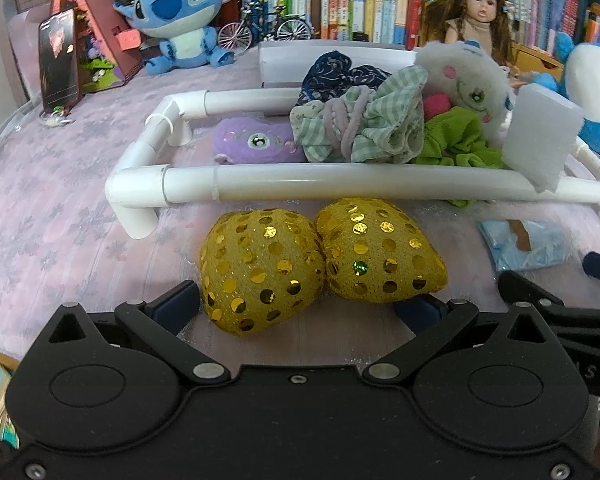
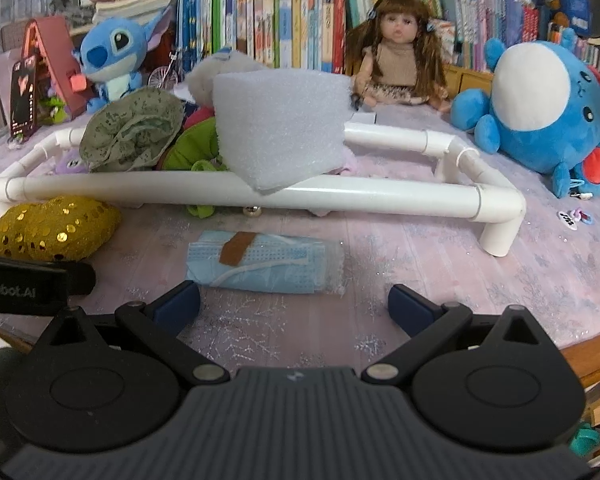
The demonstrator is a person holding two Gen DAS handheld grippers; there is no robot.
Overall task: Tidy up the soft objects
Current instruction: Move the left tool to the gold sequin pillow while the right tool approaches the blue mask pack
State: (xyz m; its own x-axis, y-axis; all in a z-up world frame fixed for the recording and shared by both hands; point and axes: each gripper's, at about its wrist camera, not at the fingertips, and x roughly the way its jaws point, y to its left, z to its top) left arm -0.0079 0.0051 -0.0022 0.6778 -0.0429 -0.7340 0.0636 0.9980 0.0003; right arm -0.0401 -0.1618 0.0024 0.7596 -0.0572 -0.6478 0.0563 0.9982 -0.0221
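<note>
Fingers spread wide on both grippers | I'm lining left gripper [image 1: 300,306] around gold sequin cushion [image 1: 320,264] | lifting toward 12 o'clock, clearing pipe frame [image 1: 340,186].

pipe frame [image 2: 260,192] w/ foam block [image 2: 280,136] blocks fwd; bare cloth [image 2: 440,260] right of mask [image 2: 260,264].

Left claw [image 1: 300,300]: matte black smooth plastic body, two round raised discs, black linkage arms with triangular cutouts, silver pivot pins and small screws, dark blue pads [image 1: 180,300] at the tips. Right claw [image 2: 296,300]: same black arms, discs, silver pins and blue pads [image 2: 410,304], but a grey ribbed centre plate with a small logo.
</note>
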